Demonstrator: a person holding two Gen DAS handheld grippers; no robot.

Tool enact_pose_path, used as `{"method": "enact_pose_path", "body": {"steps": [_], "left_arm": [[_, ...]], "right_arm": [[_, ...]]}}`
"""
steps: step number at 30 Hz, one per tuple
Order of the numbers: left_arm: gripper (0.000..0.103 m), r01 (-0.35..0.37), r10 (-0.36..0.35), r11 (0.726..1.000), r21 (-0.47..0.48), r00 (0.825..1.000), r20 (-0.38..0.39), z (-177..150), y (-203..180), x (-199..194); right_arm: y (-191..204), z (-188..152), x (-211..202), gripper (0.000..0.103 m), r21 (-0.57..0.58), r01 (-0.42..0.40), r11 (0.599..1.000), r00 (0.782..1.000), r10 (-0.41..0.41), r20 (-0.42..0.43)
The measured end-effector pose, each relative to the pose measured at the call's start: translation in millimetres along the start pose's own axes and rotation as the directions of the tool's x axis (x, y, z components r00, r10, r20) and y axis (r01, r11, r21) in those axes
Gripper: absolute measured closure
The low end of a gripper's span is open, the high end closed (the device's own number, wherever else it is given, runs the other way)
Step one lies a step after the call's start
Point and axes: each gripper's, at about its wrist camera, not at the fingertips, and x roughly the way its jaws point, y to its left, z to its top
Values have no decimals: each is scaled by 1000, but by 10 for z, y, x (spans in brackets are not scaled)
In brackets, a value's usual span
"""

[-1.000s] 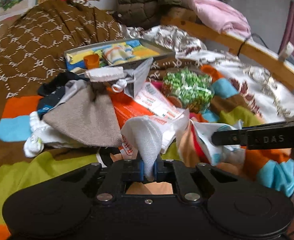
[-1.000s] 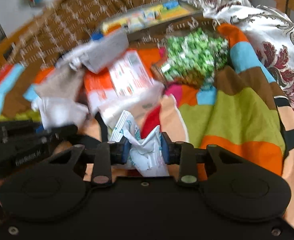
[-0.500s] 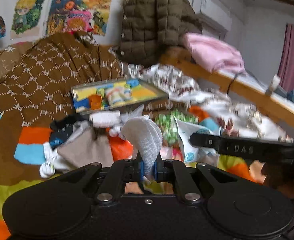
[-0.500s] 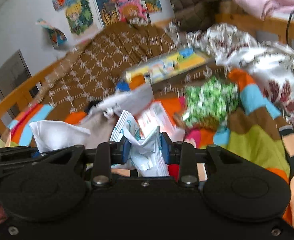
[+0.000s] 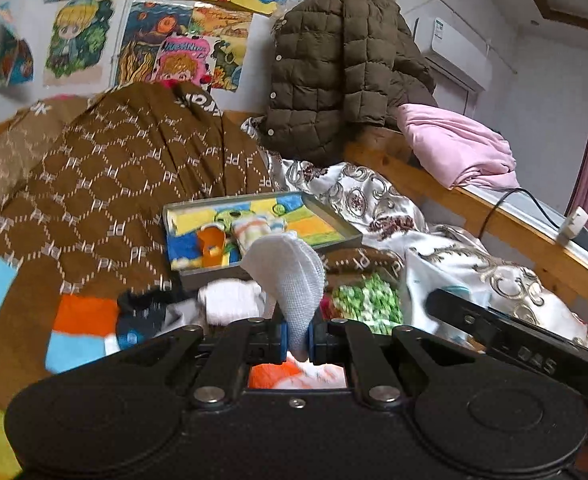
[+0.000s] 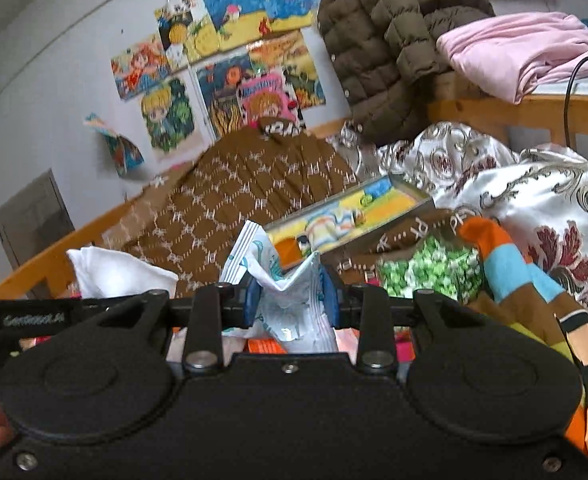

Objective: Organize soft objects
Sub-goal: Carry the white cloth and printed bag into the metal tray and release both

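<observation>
Cartoon posters (image 5: 166, 40) cover the wall above a bed (image 5: 94, 184) strewn with quilts, a shallow tray (image 5: 254, 220) and clothes, over which the left gripper (image 5: 297, 336) clamps a white sock (image 5: 290, 276) and the right gripper (image 6: 290, 304) pinches a crumpled printed packet (image 6: 290, 300).

The right gripper (image 6: 290, 298) has its jaws clamped on a crumpled white packet (image 6: 294, 304).

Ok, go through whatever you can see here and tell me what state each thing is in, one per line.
Left gripper: shut on the white cloth.
Right gripper: shut on the crumpled printed packet.
Shallow box: open, lying on the bed with small things inside.
Brown jacket: hanging.
Pink blanket: folded.
</observation>
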Motion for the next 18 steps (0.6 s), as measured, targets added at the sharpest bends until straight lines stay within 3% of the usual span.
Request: {"method": "enact_pose_path", "body": {"steps": [5, 10, 14, 18], "left_arm": [[94, -10, 10, 1000, -27, 1000, -7, 376, -26, 294], [94, -18, 18, 1000, 18, 1000, -20, 673, -21, 722], [93, -7, 8, 998, 62, 1000, -17, 825, 92, 1262], [94, 9, -8, 997, 78, 1000, -8, 916, 337, 1896]], "right_arm": [[-76, 188, -32, 79, 17, 5, 1000, 998, -6, 65], [-262, 482, 212, 79, 12, 32, 999, 996, -33, 86], [-403, 746, 661, 79, -34, 46, 998, 997, -43, 71], [-502, 987, 1367, 79, -121, 47, 992, 998, -42, 41]]}}
